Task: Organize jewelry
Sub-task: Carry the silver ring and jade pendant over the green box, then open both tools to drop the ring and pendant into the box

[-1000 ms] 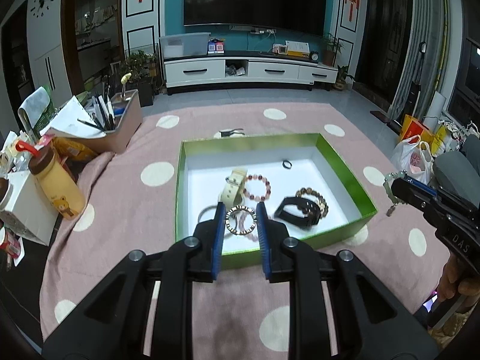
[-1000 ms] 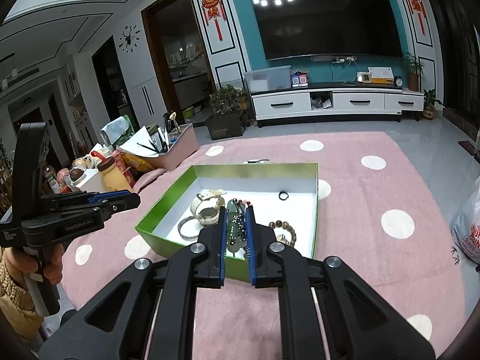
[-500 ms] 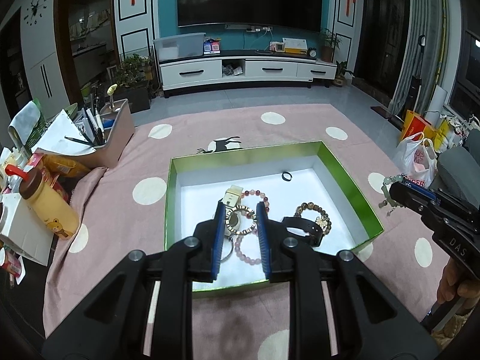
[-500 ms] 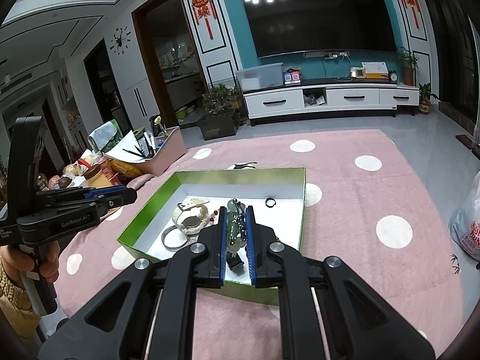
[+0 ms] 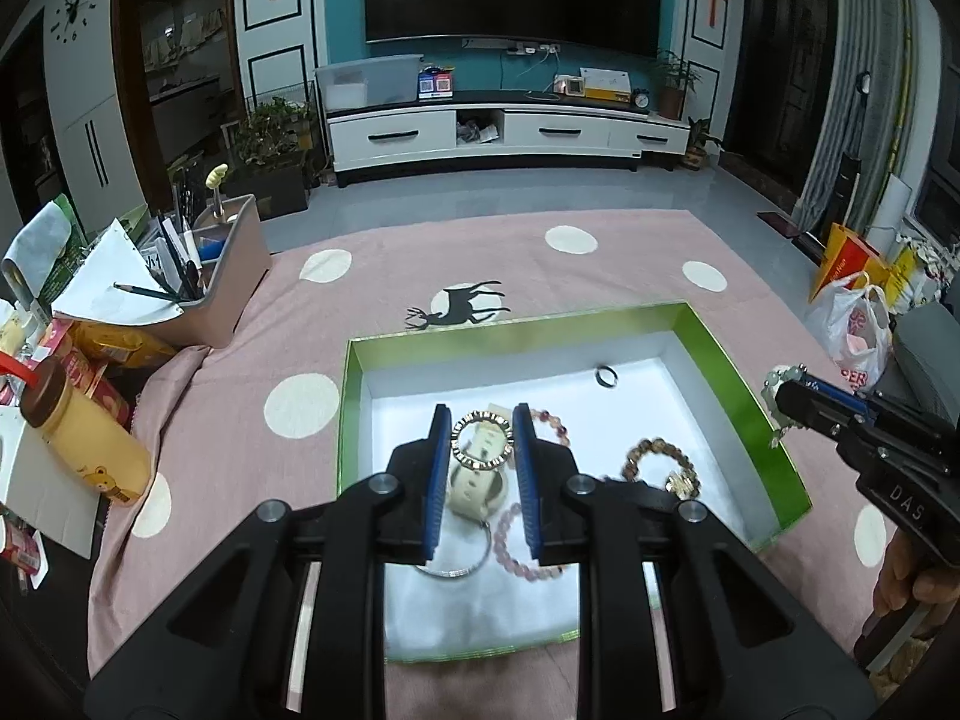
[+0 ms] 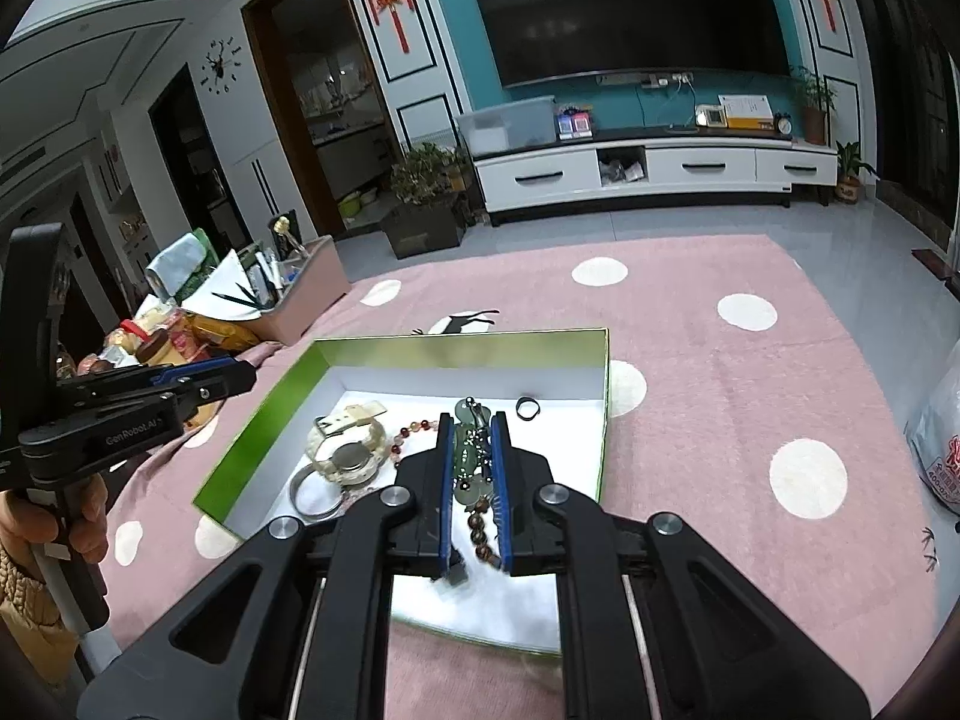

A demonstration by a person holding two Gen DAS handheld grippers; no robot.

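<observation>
A green box with a white floor [image 5: 714, 354] [image 6: 258, 420] lies on the pink dotted cloth. It holds a cream watch [image 5: 474, 480] [image 6: 348, 450], a pink bead bracelet [image 5: 510, 546], a brown bead bracelet [image 5: 660, 462], a silver bangle [image 5: 456, 564] and a dark ring [image 5: 606, 376] [image 6: 526, 407]. My left gripper [image 5: 483, 441] is shut on a gold ring-shaped bracelet [image 5: 483, 441] above the box. My right gripper [image 6: 472, 450] is shut on a green jade bead bracelet [image 6: 468, 450], held over the box; it shows at the box's right edge in the left wrist view [image 5: 780, 384].
A pink organizer with pens and papers [image 5: 204, 294] stands at the back left. A yellow bottle [image 5: 90, 450] and snack packs lie at the left edge. Plastic bags [image 5: 858, 330] sit on the floor to the right. A white TV cabinet [image 5: 504, 132] stands far back.
Both grippers have moved forward over the box, each still holding its bracelet. The box now lies closer under the fingers in both views.
</observation>
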